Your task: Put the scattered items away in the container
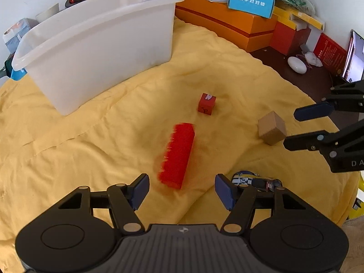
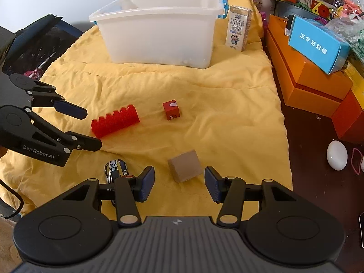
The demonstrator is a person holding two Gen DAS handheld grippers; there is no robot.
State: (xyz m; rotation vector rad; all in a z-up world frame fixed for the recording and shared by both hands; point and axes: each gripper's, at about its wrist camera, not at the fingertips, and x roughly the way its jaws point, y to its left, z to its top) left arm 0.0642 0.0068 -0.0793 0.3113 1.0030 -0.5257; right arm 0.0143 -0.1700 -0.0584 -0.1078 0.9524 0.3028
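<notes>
Landmark: white tub (image 2: 159, 34), standing at the far end of the yellow quilt (image 2: 227, 113); nothing can be seen inside it from either view.
Left gripper (image 1: 182, 187): spread wide, holding nothing, lined up just short of the long red brick (image 1: 177, 155).
Right gripper (image 2: 179, 183): likewise released and empty, with the brown cube (image 2: 185, 165) just ahead of its gap.
Scattered items: red brick, small red cube (image 2: 171, 109), brown cube and toy car (image 2: 116, 168) all lie on the quilt in front of the tub, the small red cube nearest it, the car farthest.
Handling, as a judgement: the brick looks like stiff, light plastic, best pinched across its smooth long sides, not the studded top; the brown cube looks light and rigid, with flat faces to grip; the soft quilt will give under pressure.
Writing: "GenRobot.AI" on the left gripper's arm; white Chinese characters on the blue box (image 2: 318, 43), right of the tub; the milk carton (image 2: 238, 28) beside the tub bears print too small to read.
</notes>
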